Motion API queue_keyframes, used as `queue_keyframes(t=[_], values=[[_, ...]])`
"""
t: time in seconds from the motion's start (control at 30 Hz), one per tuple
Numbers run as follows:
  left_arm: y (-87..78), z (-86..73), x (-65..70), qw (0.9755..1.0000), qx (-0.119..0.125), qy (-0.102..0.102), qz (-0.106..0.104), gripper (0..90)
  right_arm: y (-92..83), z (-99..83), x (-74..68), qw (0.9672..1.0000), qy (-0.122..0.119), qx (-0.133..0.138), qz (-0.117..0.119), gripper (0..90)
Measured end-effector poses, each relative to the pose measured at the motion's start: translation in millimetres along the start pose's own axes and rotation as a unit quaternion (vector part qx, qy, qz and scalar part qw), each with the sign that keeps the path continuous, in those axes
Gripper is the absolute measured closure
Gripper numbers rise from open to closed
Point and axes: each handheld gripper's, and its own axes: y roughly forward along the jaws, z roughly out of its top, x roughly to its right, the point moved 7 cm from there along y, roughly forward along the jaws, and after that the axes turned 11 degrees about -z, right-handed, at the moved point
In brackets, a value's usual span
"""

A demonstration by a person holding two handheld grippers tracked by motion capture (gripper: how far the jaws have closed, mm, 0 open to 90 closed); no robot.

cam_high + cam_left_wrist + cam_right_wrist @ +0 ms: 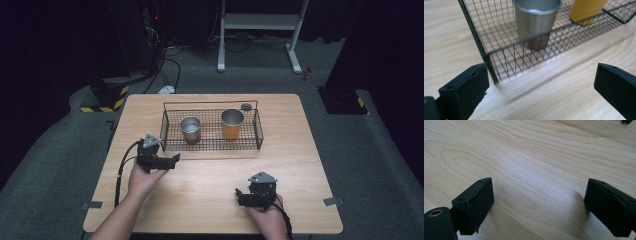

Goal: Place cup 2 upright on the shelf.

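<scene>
Two cups, silver cup (190, 129) and yellow cup (232, 123), stand upright in the wire basket (211, 146) on the desk (210, 195). Left gripper (173, 160) nears the basket (nothing lifted yet); right gripper (239, 196) rests apart, both with fingers wide.

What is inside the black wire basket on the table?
The wire basket holds two upright cups: a steel cup at its left and an orange cup with a steel rim at its right. Both cups' contents are hidden by their walls.
</scene>
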Motion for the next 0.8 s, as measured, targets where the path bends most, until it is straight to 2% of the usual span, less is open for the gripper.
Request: queue_keyframes(t=[0.27,0.47,0.63,0.77,0.8], values=[[-12.3,-38.6,4.4,0.9998,-0.015,-0.001,-0.014,0.4,0.2,0.1,0.2,1.0000,-0.001,0.001,0.000,8.8],[-15.4,-69.7,8.8,0.9984,-0.048,0.010,-0.027,0.3,0.0,0.1,0.0,1.0000,0.000,0.001,0.000,8.9],[-15.8,-92.4,9.4,0.9949,-0.090,0.044,-0.011,0.2,-0.1,0.1,0.0,1.0000,0.001,0.000,0.000,9.1],[-13.9,-103.5,10.5,0.9936,-0.099,0.053,-0.012,0.0,0.0,0.3,0.1,1.0000,0.002,0.002,0.000,9.4],[-14.4,-104.4,10.3,0.9944,-0.094,0.047,-0.009,0.1,0.0,0.3,0.2,1.0000,0.002,0.002,-0.001,9.6]])
